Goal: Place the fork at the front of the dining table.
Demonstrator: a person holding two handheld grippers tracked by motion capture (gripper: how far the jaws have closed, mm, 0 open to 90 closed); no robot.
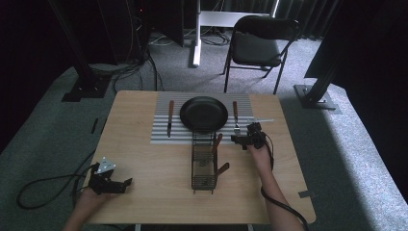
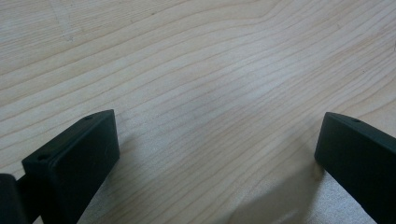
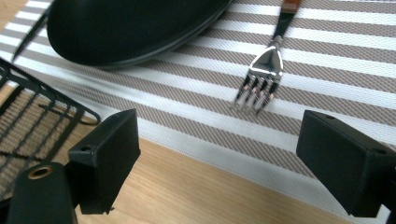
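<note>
A black plate (image 1: 204, 113) (image 3: 126, 28) lies on a striped placemat (image 1: 161, 134) (image 3: 327, 51) at the table's far side. A fork (image 1: 235, 116) (image 3: 264, 74) with a wooden handle lies right of the plate, a knife (image 1: 170, 118) left of it. A black wire caddy (image 1: 203, 166) (image 3: 28, 112) in front of the plate holds wooden-handled utensils (image 1: 217, 142). My right gripper (image 1: 243, 139) (image 3: 217, 154) is open, jaws wide, just short of the fork's tines. My left gripper (image 1: 120, 184) (image 2: 217, 154) is open over bare wood at the near left.
The wooden table (image 1: 144, 192) has open surface at left and right of the caddy. A folding chair (image 1: 257, 45) stands beyond the table. Cables (image 1: 43, 187) trail off the left edge to the floor.
</note>
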